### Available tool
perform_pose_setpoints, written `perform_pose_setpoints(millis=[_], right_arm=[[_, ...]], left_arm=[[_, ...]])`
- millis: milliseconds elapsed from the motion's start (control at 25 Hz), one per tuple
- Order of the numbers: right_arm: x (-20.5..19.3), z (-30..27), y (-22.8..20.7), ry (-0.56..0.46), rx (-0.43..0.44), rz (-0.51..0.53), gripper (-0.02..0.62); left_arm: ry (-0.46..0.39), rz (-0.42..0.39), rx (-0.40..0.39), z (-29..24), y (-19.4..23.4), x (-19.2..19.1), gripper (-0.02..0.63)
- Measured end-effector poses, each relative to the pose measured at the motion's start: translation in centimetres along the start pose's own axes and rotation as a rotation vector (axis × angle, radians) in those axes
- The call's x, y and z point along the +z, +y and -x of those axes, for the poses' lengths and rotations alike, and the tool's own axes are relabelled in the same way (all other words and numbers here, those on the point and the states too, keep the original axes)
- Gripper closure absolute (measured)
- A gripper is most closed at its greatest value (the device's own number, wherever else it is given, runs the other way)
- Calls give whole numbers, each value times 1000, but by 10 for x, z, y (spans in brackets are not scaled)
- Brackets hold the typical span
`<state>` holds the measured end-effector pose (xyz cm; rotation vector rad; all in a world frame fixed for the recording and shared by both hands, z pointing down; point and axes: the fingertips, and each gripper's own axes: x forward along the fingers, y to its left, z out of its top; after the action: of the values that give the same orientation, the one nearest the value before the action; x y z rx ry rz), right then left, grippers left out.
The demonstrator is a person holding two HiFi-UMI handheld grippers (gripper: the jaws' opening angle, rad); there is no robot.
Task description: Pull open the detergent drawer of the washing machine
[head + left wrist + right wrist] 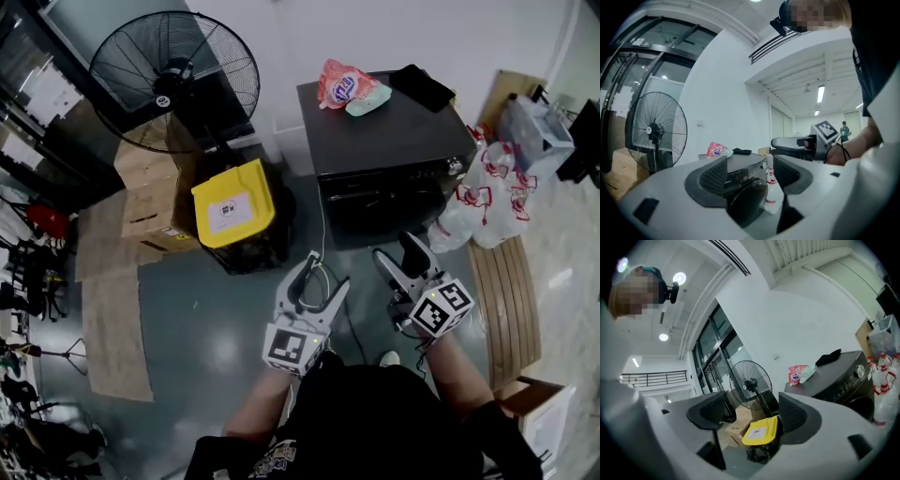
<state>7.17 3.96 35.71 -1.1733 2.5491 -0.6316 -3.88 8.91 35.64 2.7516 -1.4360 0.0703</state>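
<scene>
Head view: left claw (323, 272) and right claw (396, 247) both gape with nothing between the pads, side by side at 6 o'clock and aimed toward 12. Washer (389, 131) stands beyond them at 12 to 1 o'clock, apart from both; its drawer cannot be picked out on the dark front. Pink pack (342, 84) and black cloth (422, 86) lie on top. Yellow-lidded bin (234, 203) sits at 10 o'clock, fan (173, 80) at 11, bags (483, 202) at 2.

We have bare floor (225, 314) open straight ahead to the washing machine (394, 141) front; a yellow-lidded bin (234, 208) crowds its left side, white bags (480, 202) pile against its right, and a standing fan (173, 80) rises behind the bin
</scene>
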Motion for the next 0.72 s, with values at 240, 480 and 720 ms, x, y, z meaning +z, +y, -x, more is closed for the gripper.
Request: perform_pose_setpoints(millis=[240, 480, 720], right_arm=[[-14, -50, -9, -56, -70, -140, 209], [-30, -87, -11, -82, -112, -211, 198], [-49, -114, -20, -91, -156, -252, 198]], left_arm=[[-15, 5, -93, -14, 54, -6, 325], [23, 47, -157, -23, 89, -7, 325], [12, 26, -219, -28, 108, -8, 325]])
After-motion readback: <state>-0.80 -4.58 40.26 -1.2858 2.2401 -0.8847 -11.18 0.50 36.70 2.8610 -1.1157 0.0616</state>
